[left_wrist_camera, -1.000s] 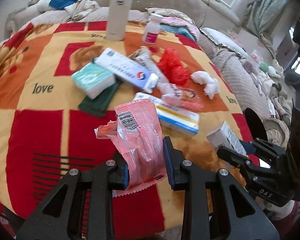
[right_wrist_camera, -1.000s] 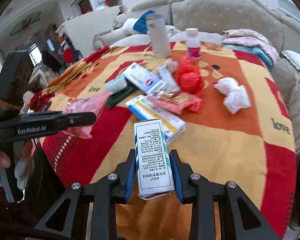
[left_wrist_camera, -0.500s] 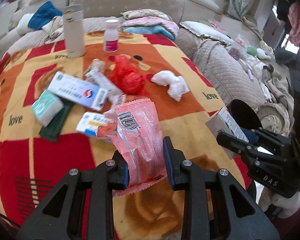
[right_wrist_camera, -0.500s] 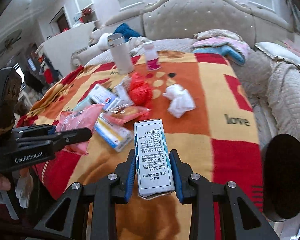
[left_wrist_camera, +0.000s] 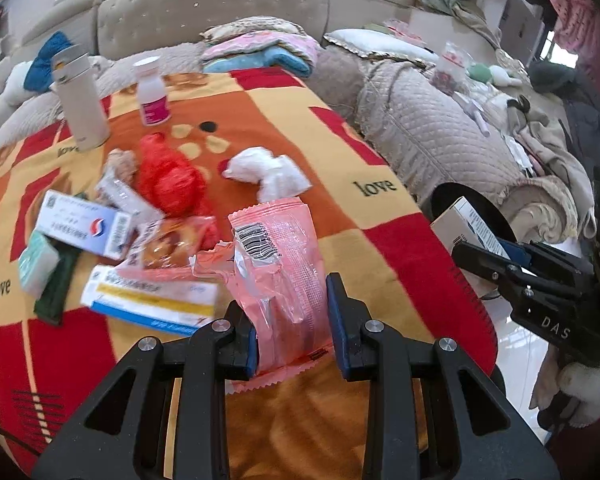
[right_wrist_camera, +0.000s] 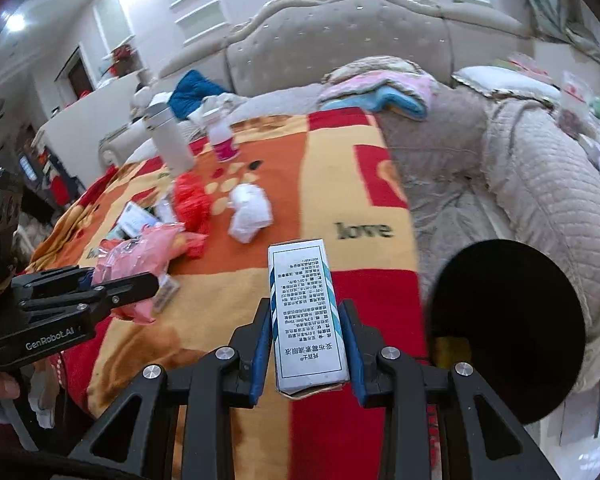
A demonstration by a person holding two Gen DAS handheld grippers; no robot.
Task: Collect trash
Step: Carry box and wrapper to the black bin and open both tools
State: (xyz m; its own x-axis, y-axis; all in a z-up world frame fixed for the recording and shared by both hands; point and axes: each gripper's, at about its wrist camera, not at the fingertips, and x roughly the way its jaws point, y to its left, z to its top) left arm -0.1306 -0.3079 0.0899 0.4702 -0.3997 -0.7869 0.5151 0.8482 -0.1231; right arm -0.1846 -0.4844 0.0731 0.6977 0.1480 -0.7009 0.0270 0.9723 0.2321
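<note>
- My left gripper [left_wrist_camera: 292,320] is clamped on the pink wrapper [left_wrist_camera: 278,264], pinched low so the crinkled top stands clear of the blanket [left_wrist_camera: 380,248]
- My right gripper [right_wrist_camera: 306,344] grips the small printed box [right_wrist_camera: 306,312] by its long sides; that should keep it from slipping
- Both loads hang near the dark bin [right_wrist_camera: 508,328] at the table's edge; the tissue [left_wrist_camera: 268,172] and red bag [left_wrist_camera: 168,180] remain on the blanket
</note>
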